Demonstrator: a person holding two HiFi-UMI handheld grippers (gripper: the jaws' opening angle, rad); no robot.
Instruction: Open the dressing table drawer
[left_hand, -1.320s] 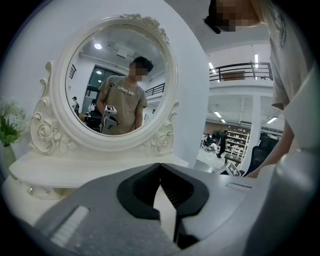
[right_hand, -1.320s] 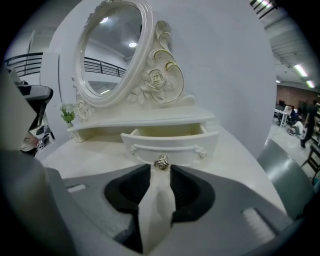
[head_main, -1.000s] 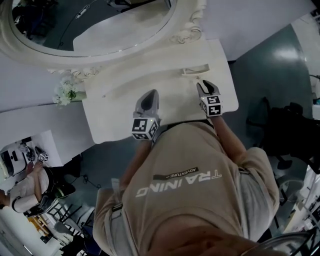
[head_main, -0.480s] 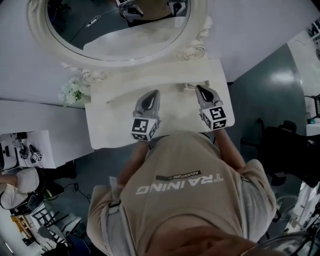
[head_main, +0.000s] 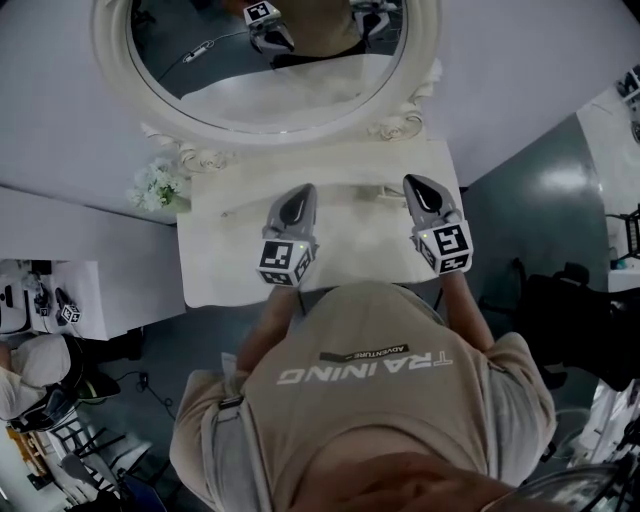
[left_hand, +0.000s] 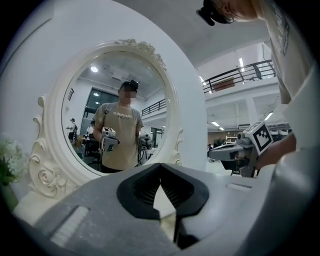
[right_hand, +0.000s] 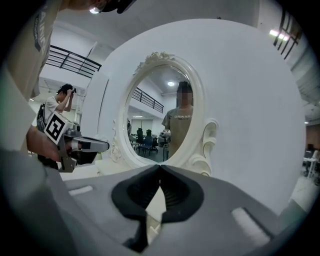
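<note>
White painted wood makes up the dressing table, which stands against a pale wall. An oval mirror in a carved frame rises at its back, and a spray of white flowers sits at its rear left corner. The person stands close against the front edge, so the shirt covers that edge in the head view. The drawer shows in no view. Judging from the layout, it sits below the tabletop on the front face, under the overhang and behind the person's body. The left gripper is held over the middle of the tabletop and the right gripper over its right part. They are well apart, and both point roughly level toward the mirror. Each gripper view confirms this attitude: the mirror fills the field ahead, and the tabletop lies below the jaws, clear of them. Left jaws: closed tip to tip, nothing between them. Right jaws: closed tip to tip, nothing between them. Neither gripper touches the table or any handle. With both tools empty and above the tabletop, the opening step appears not yet begun. This looks like a neutral carrying position. To proceed, one gripper would likely need to drop below the front edge, part its jaws and find the drawer pull, which cannot be located from these views.
</note>
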